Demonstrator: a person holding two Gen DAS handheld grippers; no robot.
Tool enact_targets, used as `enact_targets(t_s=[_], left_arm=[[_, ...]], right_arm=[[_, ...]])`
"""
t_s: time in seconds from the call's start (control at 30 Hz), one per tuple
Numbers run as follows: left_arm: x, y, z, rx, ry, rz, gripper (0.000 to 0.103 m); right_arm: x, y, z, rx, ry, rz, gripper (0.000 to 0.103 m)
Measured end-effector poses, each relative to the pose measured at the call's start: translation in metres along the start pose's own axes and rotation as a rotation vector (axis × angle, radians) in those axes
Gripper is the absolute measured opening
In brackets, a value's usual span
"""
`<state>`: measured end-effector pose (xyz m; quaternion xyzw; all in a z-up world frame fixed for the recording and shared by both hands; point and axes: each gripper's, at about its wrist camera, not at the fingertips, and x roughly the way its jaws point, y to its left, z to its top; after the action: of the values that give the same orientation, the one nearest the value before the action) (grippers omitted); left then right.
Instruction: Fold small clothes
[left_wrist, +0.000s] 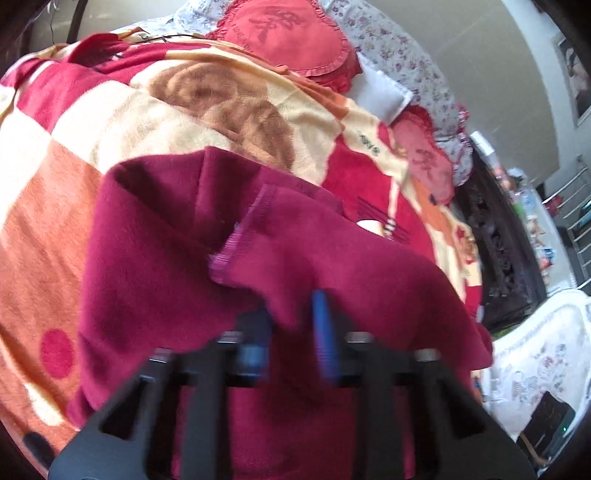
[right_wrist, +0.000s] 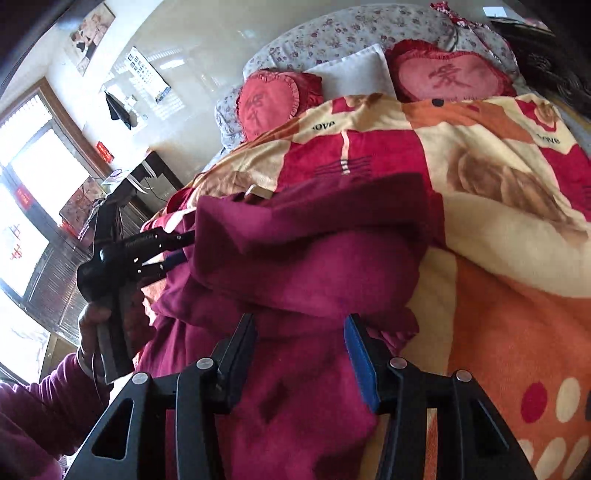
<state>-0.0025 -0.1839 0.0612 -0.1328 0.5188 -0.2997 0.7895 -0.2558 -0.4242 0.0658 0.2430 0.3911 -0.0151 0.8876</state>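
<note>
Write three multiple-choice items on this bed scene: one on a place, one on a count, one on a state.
1. Where does the maroon garment lie?
A. on the patterned blanket
B. on a wooden chair
C. inside a basket

2. How many red heart-shaped cushions lie at the head of the bed?
A. one
B. two
C. four

3. How do the jaws of the right gripper stand?
A. shut on a white pillow
B. apart, over the garment
C. shut on a hanger

Key: 1 A, the blanket shows all around the garment. 2 B, one cushion sits on each side of the white pillow. 3 B, fabric shows in the wide gap between the two fingers.
</note>
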Motion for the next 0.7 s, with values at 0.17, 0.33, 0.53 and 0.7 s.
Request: enact_targets(t_s=[0.17,0.33,0.53,0.7], left_arm=[[-0.064,0.001,-0.004,0.025,-0.133,-0.041,0.009],[-0.072,0.020,-0.020,0.056,-0.113,0.031,0.009],[-0.041,0.036,-0.045,0.045,-0.015,0.087,0.009],[-0.052,0.033,-0.049,0.110,-0.007,0.135,0.018]], right_arm=[[-0.003,0.007,-0.001,-0.070,-0.023,-0.085,0.047],[-0.005,0.020,0.007,-0.127,-0.065,-0.111,0.047],[0.018,0.021,0.021,-0.139,-0.030,-0.158,0.047],[0.044,0.002,0.006,-0.135,0.109,-0.276,0.047]])
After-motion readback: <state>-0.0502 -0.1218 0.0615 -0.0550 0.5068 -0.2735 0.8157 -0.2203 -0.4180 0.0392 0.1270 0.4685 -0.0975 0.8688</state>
